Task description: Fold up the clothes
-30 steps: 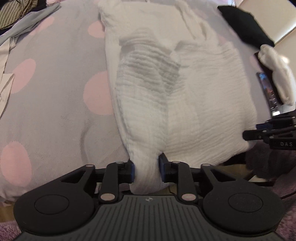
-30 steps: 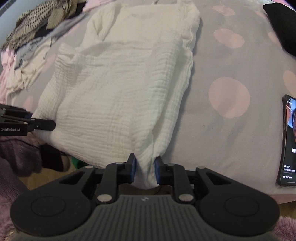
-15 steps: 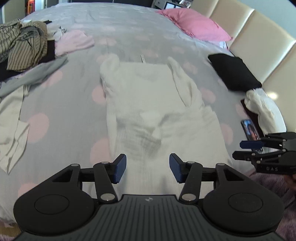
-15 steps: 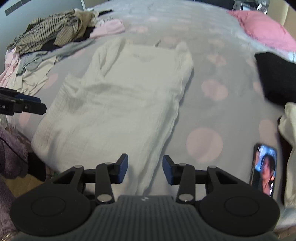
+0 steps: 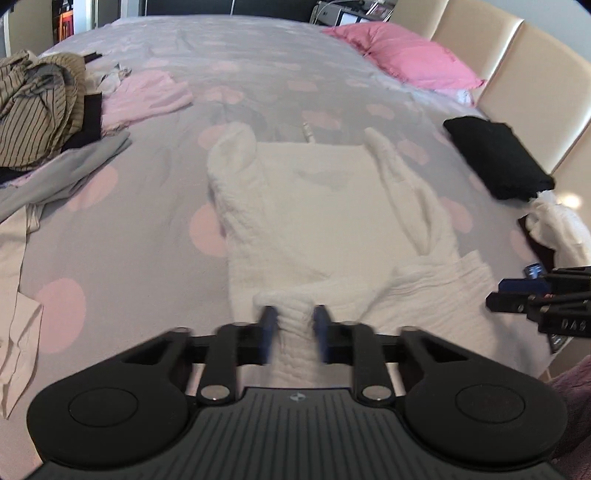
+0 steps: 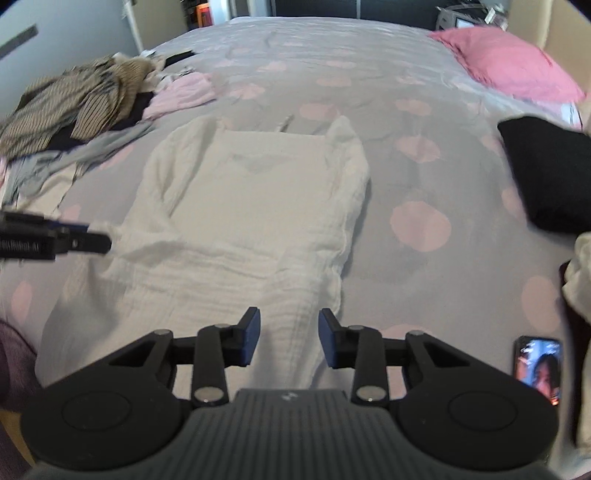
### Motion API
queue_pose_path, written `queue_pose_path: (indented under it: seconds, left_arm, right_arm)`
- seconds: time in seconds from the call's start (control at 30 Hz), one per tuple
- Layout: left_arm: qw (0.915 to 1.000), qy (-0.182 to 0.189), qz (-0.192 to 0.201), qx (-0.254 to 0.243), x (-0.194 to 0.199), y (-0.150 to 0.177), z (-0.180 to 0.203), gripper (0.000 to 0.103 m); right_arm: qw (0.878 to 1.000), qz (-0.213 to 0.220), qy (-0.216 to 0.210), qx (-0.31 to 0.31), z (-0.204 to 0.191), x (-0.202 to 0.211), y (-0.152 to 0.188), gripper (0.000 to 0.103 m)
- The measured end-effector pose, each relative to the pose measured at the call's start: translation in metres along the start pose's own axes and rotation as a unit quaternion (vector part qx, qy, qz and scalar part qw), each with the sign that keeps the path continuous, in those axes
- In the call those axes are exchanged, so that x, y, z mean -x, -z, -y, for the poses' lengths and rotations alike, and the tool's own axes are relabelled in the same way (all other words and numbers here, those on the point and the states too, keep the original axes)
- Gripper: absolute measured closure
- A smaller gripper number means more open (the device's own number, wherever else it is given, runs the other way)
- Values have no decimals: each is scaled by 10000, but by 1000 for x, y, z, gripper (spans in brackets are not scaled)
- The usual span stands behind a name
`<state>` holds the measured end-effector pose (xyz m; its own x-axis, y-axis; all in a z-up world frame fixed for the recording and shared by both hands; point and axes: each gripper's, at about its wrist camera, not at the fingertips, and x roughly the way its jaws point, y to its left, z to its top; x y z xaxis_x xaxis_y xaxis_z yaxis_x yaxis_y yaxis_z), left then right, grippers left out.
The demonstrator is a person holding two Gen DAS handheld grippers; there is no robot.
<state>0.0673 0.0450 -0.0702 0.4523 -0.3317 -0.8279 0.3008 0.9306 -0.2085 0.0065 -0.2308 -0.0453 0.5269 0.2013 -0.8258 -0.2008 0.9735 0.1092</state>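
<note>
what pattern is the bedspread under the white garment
Grey bedspread with pale pink polka dots, clearest in the right wrist view.

I am looking down the length of a bed (image 5: 280,74) covered in a grey spread with pale pink dots. At the bed's far right corner lies a pink pillow (image 5: 402,55). Along the bed's right side runs a cream padded headboard (image 5: 517,66) in upright panels, catching bright daylight. Beyond the bed's far edge the room is dark, with cluttered shelving (image 6: 465,16) I cannot make out. Left of the bed stands a pale grey wall (image 6: 66,26).
</note>
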Motion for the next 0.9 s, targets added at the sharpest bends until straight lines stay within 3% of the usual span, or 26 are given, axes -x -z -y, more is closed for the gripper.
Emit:
queue_pose_path:
  seconds: [0.07,0.13,0.17,0.27,0.4,0.53,0.67,0.8,0.9]
  left_arm:
    - [9999,28,69,105,-5,-2,-5,94]
    - [9993,59,191,310,-6,-5,-12,95]
    - [9986,89,245,451,-6,-7,-17,95]
    - [9966,49,357,747,-7,-10,-29,95]
    - [9970,-92,352,677,-14,-13,-31,93]
    - [9931,-549,684,777,-6,-17,-39,91]
    - [9926,-259,652,994,2,-17,-47,91]
    - [9957,-211,666,603,11,-15,-36,78]
    - [9962,-360,785,106,20,-11,-22,78]
  right_arm:
    - [9997,-1,-62,-232,7,-10,-3,66]
    - [9994,-33,-61,-332,11,-17,-7,82]
    - [9994,-79,-25,-342,11,-20,-8,95]
    - [9994,-168,131,-277,8,-23,-10,97]
    - [9992,-154,351,118,-3,-27,-10,97]
    - [9973,-255,631,292,-3,-36,-9,97]
    - [9981,-302,545,37,8,-38,-8,96]
    - [9985,-187,516,-46,10,-31,-8,89]
    - [9985,-123,534,36,8,-28,-6,89]
